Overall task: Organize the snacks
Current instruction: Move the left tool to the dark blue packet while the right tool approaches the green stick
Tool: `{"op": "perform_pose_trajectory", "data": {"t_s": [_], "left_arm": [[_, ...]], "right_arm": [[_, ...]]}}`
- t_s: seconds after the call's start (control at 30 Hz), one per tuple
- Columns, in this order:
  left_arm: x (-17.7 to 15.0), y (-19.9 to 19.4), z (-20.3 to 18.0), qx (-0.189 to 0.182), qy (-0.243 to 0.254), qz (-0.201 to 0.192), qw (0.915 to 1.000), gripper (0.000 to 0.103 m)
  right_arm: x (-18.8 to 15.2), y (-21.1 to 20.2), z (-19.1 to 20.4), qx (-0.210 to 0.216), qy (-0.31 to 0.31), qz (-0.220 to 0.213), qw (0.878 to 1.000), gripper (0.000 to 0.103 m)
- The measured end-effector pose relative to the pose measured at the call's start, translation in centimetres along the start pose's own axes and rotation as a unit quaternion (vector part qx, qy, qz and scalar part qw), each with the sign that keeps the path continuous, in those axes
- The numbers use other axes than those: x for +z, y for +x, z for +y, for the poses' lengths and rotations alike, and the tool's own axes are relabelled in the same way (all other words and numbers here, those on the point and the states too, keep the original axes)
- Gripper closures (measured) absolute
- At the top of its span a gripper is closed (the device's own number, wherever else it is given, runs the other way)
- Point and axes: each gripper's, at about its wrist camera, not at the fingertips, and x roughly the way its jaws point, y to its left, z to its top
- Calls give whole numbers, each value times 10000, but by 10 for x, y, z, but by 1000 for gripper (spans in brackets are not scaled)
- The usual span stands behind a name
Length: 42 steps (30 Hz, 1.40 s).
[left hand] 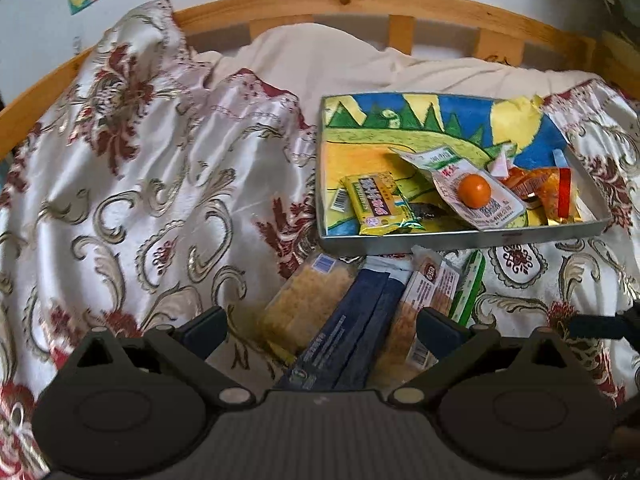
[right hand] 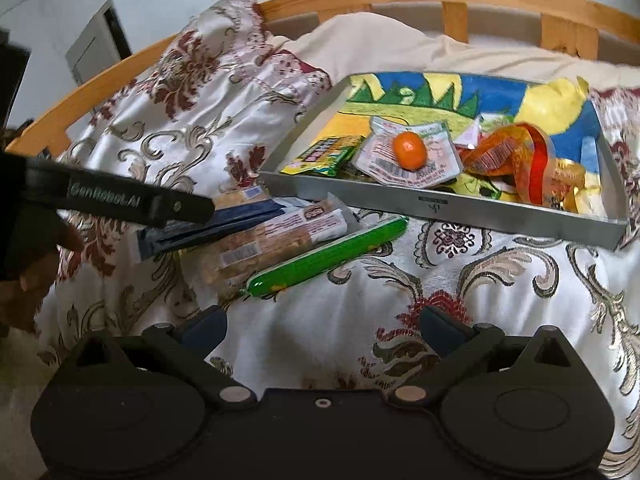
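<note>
Navy packet point(left hand: 352, 320) between spread left gripper point(left hand: 320, 328) fingers, ungrasped; right gripper point(right hand: 320, 328) released, green stick point(right hand: 324, 256) ahead.

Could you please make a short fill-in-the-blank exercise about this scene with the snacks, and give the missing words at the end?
1. The small round fruit in the tray has the colour ____.
2. The green sausage stick lies ____ the tray, on the bedspread.
3. The dark blue packet lies between the fingers of the ____ gripper.
4. Both grippers stand ____.

Missing words: orange; outside; left; open
</note>
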Motion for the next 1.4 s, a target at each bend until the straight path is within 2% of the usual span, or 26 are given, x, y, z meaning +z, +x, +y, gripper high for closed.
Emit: {"op": "perform_pose_trajectory", "data": {"t_s": [0.23,0.47,0.53,0.6,0.83,0.97,1.07,1.13,1.23,1.3,1.4], "left_arm": [[0,10,-2,-159,209,170,9995,1],[-1,13,-9,-225,501,284,9981,1],[-1,17,-6,-229,430,373,9981,1],[-1,19,-3,-212,363,423,9982,5],[-1,21,2,-296,249,462,9982,20],[0,21,3,-433,168,474,9978,20],[-1,24,5,-539,80,582,9968,29],[-1,26,5,-566,25,641,9963,30],[-1,25,6,-565,-17,623,9965,35],[-1,24,7,-600,-81,628,9962,40],[-1,23,9,-646,-130,627,9959,43]], "right_arm": [[8,8,-17,248,692,-66,9973,1],[23,13,-29,839,1133,-121,9899,1],[28,16,-33,1017,1257,-94,9868,2],[32,20,-33,1078,1270,-66,9860,9],[37,34,-31,768,1045,40,9916,24],[37,42,-36,609,1140,64,9916,24],[36,47,-35,540,1114,80,9923,25],[37,51,-33,467,1059,53,9933,28],[38,56,-34,403,1091,41,9932,38],[38,59,-36,325,1147,54,9929,52],[38,64,-41,267,1248,119,9918,58]]}}
